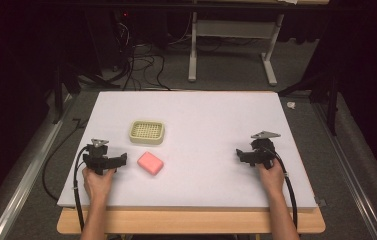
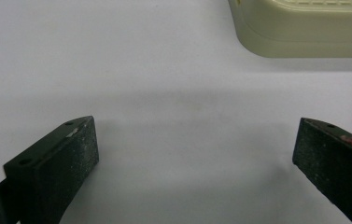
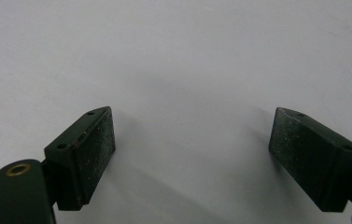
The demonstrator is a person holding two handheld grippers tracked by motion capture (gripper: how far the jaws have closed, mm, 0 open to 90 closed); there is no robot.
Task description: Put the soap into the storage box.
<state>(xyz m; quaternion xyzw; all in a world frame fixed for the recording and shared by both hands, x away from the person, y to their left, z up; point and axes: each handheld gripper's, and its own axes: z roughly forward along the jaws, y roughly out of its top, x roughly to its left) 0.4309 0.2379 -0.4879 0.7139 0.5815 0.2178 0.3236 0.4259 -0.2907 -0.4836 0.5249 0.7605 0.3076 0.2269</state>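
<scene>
Pink and probably slick, the soap bar (image 1: 150, 163) lies on the white tabletop (image 1: 216, 115) just beside your left tool (image 1: 119, 159), below the cream soap dish (image 1: 147, 132); it looks light and firm, so pinch its long flat sides. Both tools stand released and empty: your left hand (image 1: 97, 180) low near the bar, your right tool (image 1: 240, 154) well apart.

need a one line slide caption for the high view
Two hand-held grippers, left gripper and right gripper, rest open on a white table beside a pink soap and cream soap dish.
</scene>
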